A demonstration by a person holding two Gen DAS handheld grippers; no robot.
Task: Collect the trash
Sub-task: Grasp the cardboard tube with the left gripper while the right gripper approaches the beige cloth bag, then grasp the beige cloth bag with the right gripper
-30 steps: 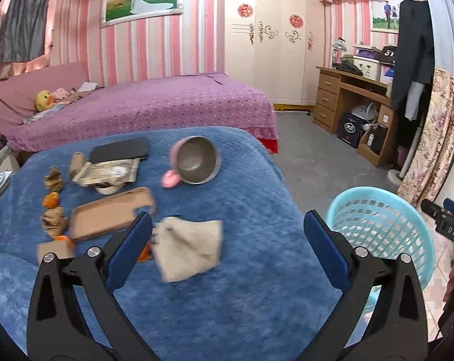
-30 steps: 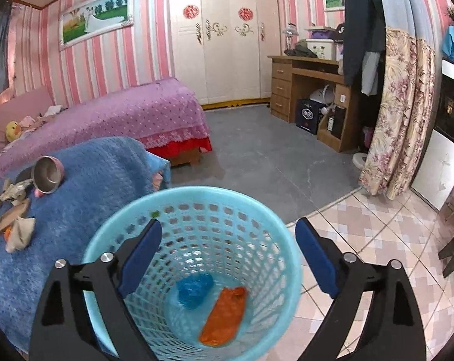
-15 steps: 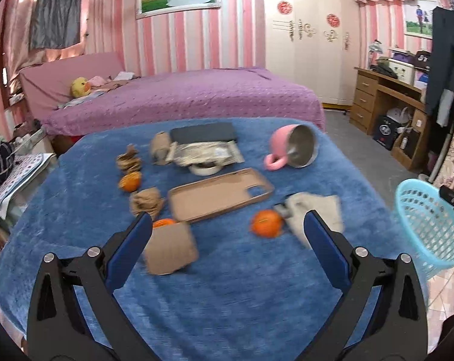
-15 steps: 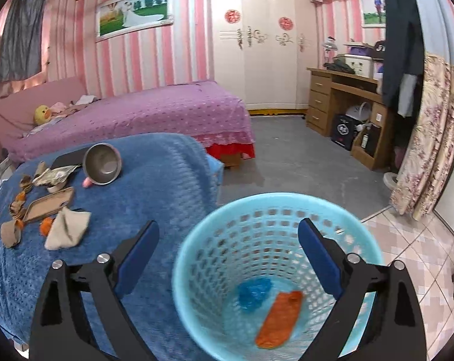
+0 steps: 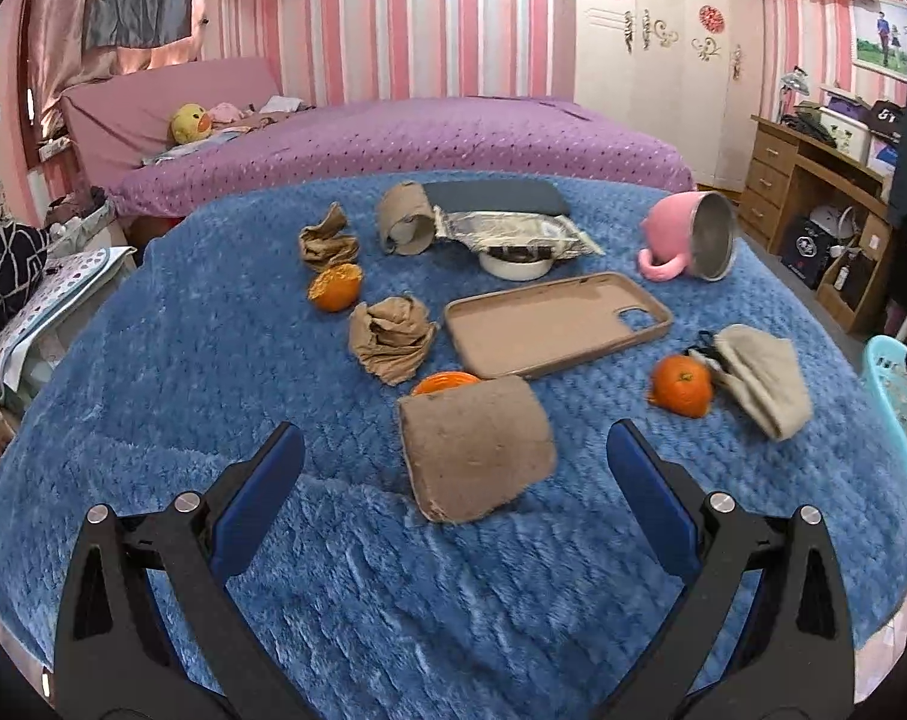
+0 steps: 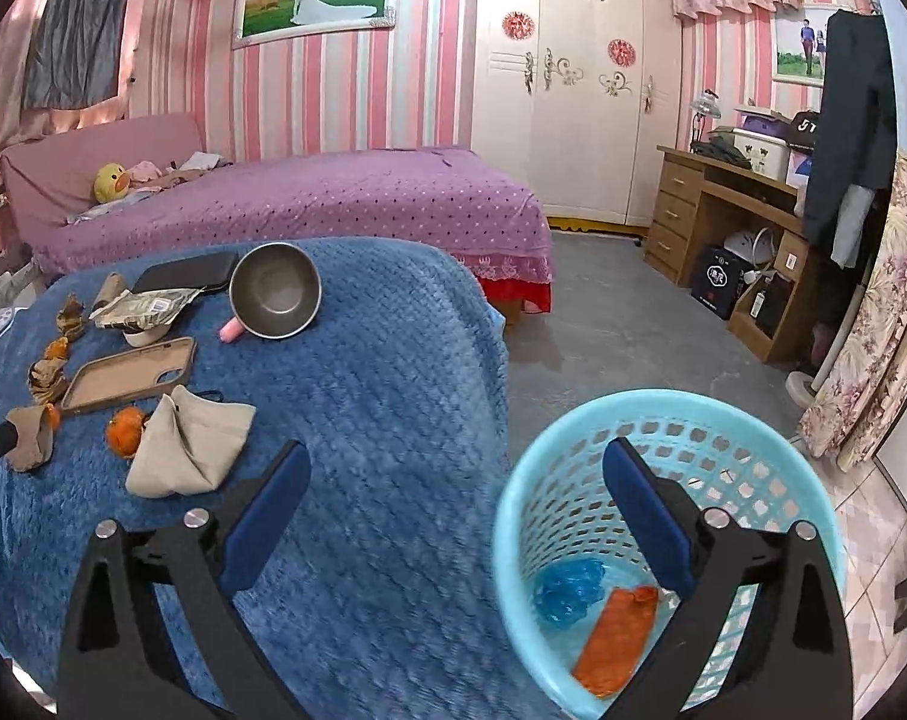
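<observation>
The left gripper [image 5: 456, 468] has swung over the blue blanket [image 5: 213, 360]; its jaws stand wide apart, and a flat brown cardboard piece [image 5: 477, 450] lies between them, untouched.

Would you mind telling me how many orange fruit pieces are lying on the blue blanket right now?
3: one orange piece beside the far crumpled paper, one half hidden behind the cardboard piece, and one against the beige cloth. Others may be hidden under the clutter.

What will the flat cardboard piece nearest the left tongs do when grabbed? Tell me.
The cardboard piece looks thin with ragged edges, so it is probably light and may bend. It lies flat on the plush blanket, so the pile may hinder getting under an edge.
</observation>
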